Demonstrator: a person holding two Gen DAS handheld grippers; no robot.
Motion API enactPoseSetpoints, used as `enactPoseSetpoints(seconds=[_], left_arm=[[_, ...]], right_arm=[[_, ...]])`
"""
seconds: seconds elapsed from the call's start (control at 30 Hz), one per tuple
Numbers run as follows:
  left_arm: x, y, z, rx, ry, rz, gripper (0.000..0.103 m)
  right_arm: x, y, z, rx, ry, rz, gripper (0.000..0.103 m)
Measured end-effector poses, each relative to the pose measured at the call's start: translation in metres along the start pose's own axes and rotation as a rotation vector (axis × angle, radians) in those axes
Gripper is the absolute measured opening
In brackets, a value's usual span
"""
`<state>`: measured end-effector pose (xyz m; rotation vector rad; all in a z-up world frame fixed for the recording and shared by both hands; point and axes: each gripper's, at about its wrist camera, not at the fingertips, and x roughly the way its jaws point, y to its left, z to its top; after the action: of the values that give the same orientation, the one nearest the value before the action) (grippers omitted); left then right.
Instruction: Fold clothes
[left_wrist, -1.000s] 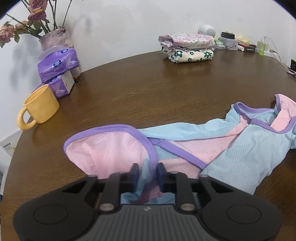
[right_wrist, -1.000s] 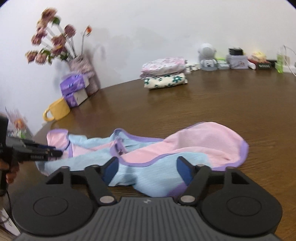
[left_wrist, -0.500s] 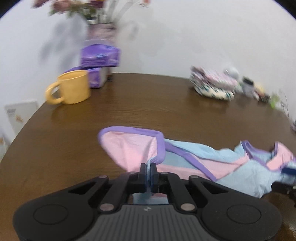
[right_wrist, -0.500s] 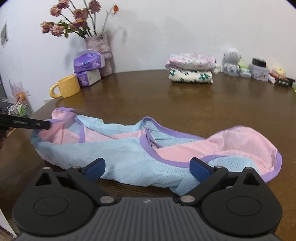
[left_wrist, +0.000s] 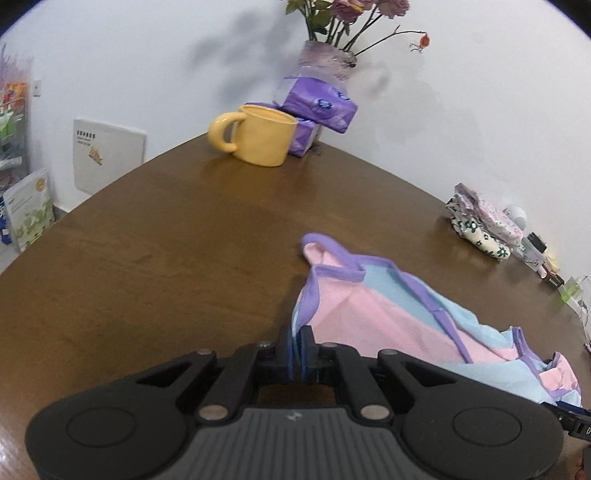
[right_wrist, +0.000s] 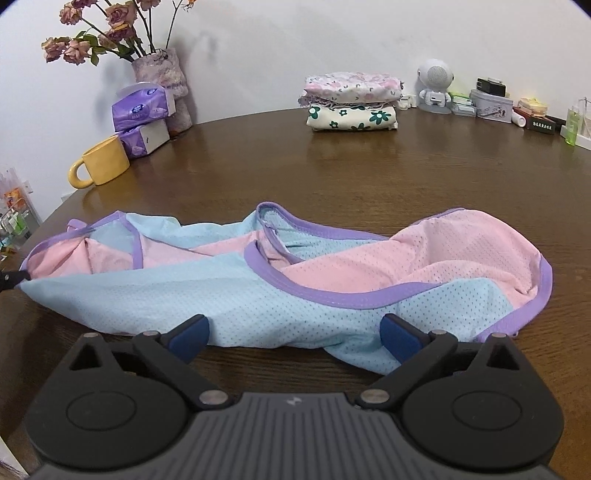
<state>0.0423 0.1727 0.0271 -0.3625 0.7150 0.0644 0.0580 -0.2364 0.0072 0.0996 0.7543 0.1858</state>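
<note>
Pinching mesh garment (left_wrist: 373, 310), left tool (left_wrist: 296, 349) (packet print unreadable)

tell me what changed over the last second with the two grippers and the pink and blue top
The left gripper clamped shut on an edge of the pink and blue top and pulled that end sideways, stretching the garment out along the table. The right gripper opened wide and let go; cloth only lies between its fingers. The folded stack, yellow mug and tissue packs stayed put.
</note>
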Motion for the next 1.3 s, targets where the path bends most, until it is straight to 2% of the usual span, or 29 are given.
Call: enactPoseSetpoints(seconds=[0.2, 0.27, 0.33, 0.43, 0.57, 0.8, 0.97, 1.03, 1.2, 1.3], left_arm=[[-0.01, 0.005, -0.003, 0.026, 0.008, 0.053, 0.009], [-0.016, 0.005, 0.0, 0.042, -0.005, 0.055, 0.018], [-0.018, 0.001, 0.008, 0.085, -0.033, 0.057, 0.036], [-0.012, -0.014, 0.022, 0.216, -0.049, 0.065, 0.049], [0.01, -0.035, 0.035, 0.346, -0.009, 0.048, 0.052], [0.049, -0.056, 0.042, 0.456, 0.069, 0.017, 0.053], [0.057, -0.057, 0.044, 0.463, 0.073, -0.007, 0.05], [0.061, -0.056, 0.045, 0.462, 0.071, -0.001, 0.031], [0.068, -0.047, 0.049, 0.42, 0.096, -0.021, 0.004], [0.067, -0.04, 0.052, 0.393, 0.088, -0.025, 0.002]], right_arm=[[0.002, 0.004, 0.0, -0.013, 0.005, -0.014, 0.102], [0.002, 0.004, 0.0, -0.019, 0.005, -0.015, 0.102], [0.003, 0.005, 0.0, -0.023, 0.005, -0.017, 0.102], [0.003, 0.007, 0.0, -0.026, 0.005, -0.018, 0.102], [0.003, 0.008, -0.002, -0.026, -0.004, -0.025, 0.102], [0.005, 0.019, -0.007, -0.075, -0.015, -0.081, 0.102], [0.006, 0.023, -0.009, -0.103, -0.017, -0.101, 0.102], [0.006, 0.023, -0.009, -0.102, -0.019, -0.103, 0.102], [0.006, 0.025, -0.009, -0.102, -0.02, -0.111, 0.102], [0.006, 0.025, -0.009, -0.102, -0.018, -0.113, 0.102]])
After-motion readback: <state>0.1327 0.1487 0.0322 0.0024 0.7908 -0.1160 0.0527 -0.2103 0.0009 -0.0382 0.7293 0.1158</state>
